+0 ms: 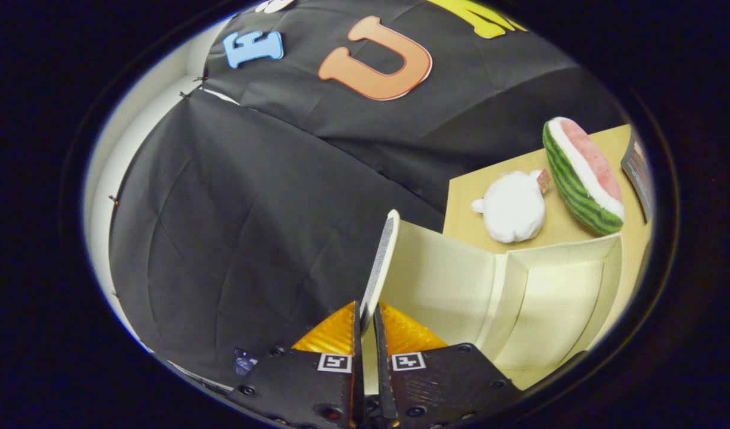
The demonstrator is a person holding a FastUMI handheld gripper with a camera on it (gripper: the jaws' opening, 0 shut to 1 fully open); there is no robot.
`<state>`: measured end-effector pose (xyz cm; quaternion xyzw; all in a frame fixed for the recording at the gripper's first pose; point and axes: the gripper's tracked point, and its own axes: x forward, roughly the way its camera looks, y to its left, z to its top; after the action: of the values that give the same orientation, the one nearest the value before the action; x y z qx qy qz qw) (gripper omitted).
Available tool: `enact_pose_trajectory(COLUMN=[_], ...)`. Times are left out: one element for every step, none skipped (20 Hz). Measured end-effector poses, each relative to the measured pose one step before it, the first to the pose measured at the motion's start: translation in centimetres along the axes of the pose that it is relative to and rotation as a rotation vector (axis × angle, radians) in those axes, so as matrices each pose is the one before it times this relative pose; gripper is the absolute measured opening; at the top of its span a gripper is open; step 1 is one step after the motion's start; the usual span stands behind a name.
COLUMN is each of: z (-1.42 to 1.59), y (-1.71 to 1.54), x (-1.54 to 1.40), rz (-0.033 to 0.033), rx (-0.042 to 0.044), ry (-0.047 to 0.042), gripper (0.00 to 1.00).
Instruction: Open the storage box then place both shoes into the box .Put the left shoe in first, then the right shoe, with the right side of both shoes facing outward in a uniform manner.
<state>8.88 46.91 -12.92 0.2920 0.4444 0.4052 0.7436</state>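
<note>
Cream-coloured storage box (543,298) with pale inner walls sits just ahead and to the right of the fingers, open — its interior shows a back wall and a side wall meeting at a corner. The box's thin flat lid (381,262), cream with a dark edge, stands raised on edge and runs from between the fingers up and away. The gripper (366,322) pinches this lid: both fingers press its lower end, one on each face, jaws drawn narrow with only the panel's thickness between them.

Beyond the box, on a light wooden tabletop (621,143), lies a white plush toy (512,207) with a small red tag. Just right of it — a plush watermelon slice (582,176), green-striped rind, pink flesh. A dark flat object at the far right is too cropped to identify.
</note>
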Motion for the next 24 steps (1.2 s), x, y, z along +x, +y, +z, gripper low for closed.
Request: enact_pose_trajectory(z=[-0.050, -0.038, 0.013, 0.149, 0.005, 0.007, 0.006, -0.032, 0.127, 0.184, 0.207, 0.083, 0.117, 0.068, 0.033, 0.023, -0.099, 0.024, -0.098, -0.104, 0.004, -0.060, -0.109, -0.053], y=[0.186, 0.059, 0.021, 0.449, 0.248, 0.060, -0.205, -0.324, -0.585, -0.493, -0.583, -0.829, -0.701, -0.717, -0.860, -1.062, -1.275, -1.354, -1.312, -1.633, -1.526, -1.710, -1.825, -1.771], x=[-0.024, 0.256, 0.106, -0.130, -0.613, -0.376, -0.397, -0.466, -0.656, -0.769, -0.876, -0.429, -0.652, -0.894, -0.833, -0.888, -0.918, -0.932, -0.886, -0.824, -0.908, -0.702, -0.815, -0.621], rz=[0.00848, -0.00762, -0.00027, -0.00011, -0.00804, 0.00158, 0.00352, -0.00586, -0.01057, -0.01017, -0.01147, -0.01058, -0.00319, -0.00987, -0.00665, -0.01343, -0.01947, -0.01928, -0.02031, -0.02449, -0.02197, -0.02311, -0.02720, -0.02493], rx=[-0.00900, -0.01454, -0.01203, -0.00913, -0.00745, -0.00600, -0.00419, -0.00165, -0.00223, -0.00214, -0.00321, 0.00024, 0.00149, 0.00274, 0.00236, -0.00042, -0.00459, -0.00537, -0.00516, -0.00509, -0.00374, -0.00065, 0.00222, 0.00473], ry=[-0.00485, -0.00493, -0.00557, -0.00796, -0.00253, -0.00066, 0.00167, 0.00277, -0.00359, -0.00449, -0.00287, -0.00418, -0.00125, -0.00135, -0.00044, 0.00176, 0.00356, -0.00062, -0.00049, 0.00081, -0.00052, -0.00025, -0.00011, 0.00032], gripper=[0.10, 0.19, 0.28, 0.37, 0.47, 0.56, 0.65, 0.74, 0.83, 0.83, 0.89, 0.95, 0.95, 0.95, 0.95, 0.95, 0.95, 0.95, 0.95, 0.95, 0.95, 0.95, 0.95, 0.95])
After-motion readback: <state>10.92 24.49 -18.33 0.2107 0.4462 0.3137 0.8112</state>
